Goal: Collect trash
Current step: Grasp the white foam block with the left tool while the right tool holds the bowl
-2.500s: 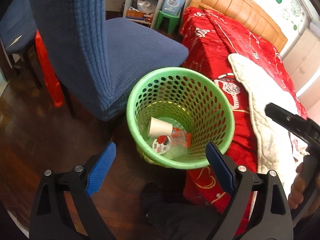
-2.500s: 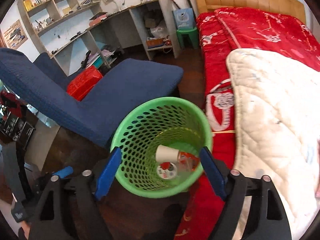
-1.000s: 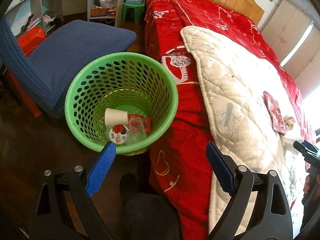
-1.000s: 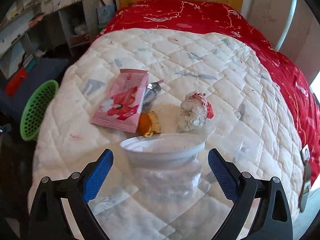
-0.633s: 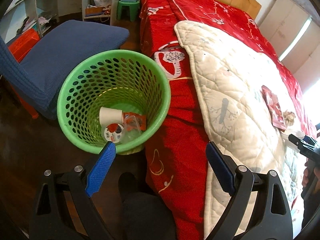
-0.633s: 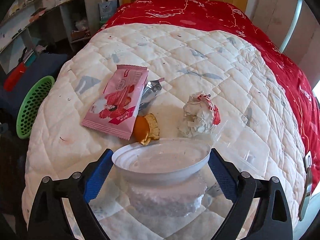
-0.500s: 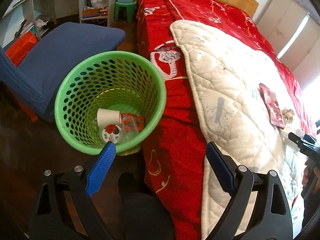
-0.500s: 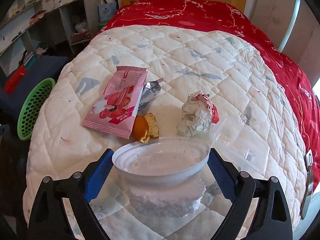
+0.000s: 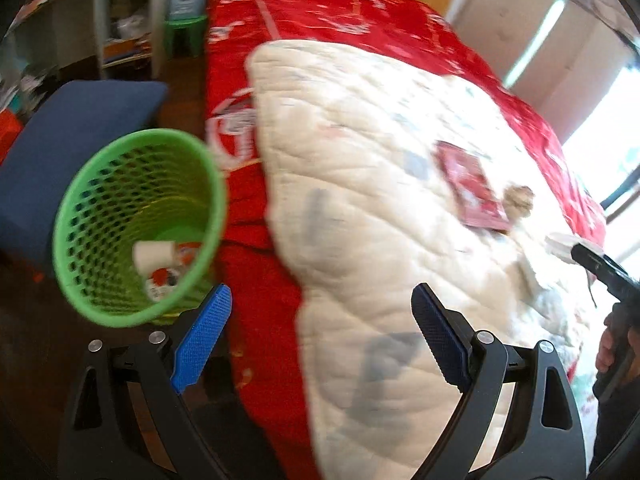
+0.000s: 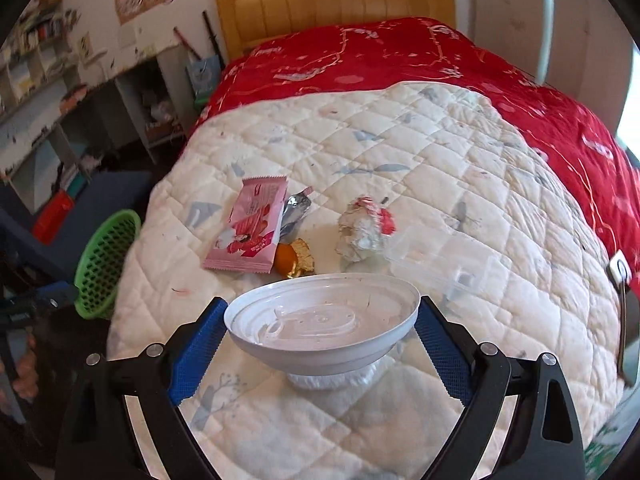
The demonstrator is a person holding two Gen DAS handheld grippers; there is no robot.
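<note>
My right gripper [image 10: 320, 332] has its blue pads against both sides of a white plastic bowl [image 10: 322, 328] and holds it just above the white quilt [image 10: 440, 168]. Behind the bowl lie a pink snack wrapper [image 10: 250, 226], a silver foil packet [image 10: 296, 208], an orange-and-gold wrapper [image 10: 294, 262], a crumpled paper wad [image 10: 364, 230] and a clear plastic lid [image 10: 440, 258]. My left gripper [image 9: 320, 340] is open and empty over the bed's edge. The green trash basket [image 9: 136, 224] stands on the floor to its left with a paper cup [image 9: 152, 254] and wrappers inside.
The basket also shows at the left of the right wrist view [image 10: 106, 264]. A blue chair [image 9: 80, 120] stands behind the basket. A red bedspread [image 9: 340, 20] covers the bed up to a wooden headboard [image 10: 332, 4]. Shelves [image 10: 60, 92] line the left wall.
My left gripper has swung right from over the basket toward the bed, with motion blur. My right gripper has moved forward around the white bowl and closed on it.
</note>
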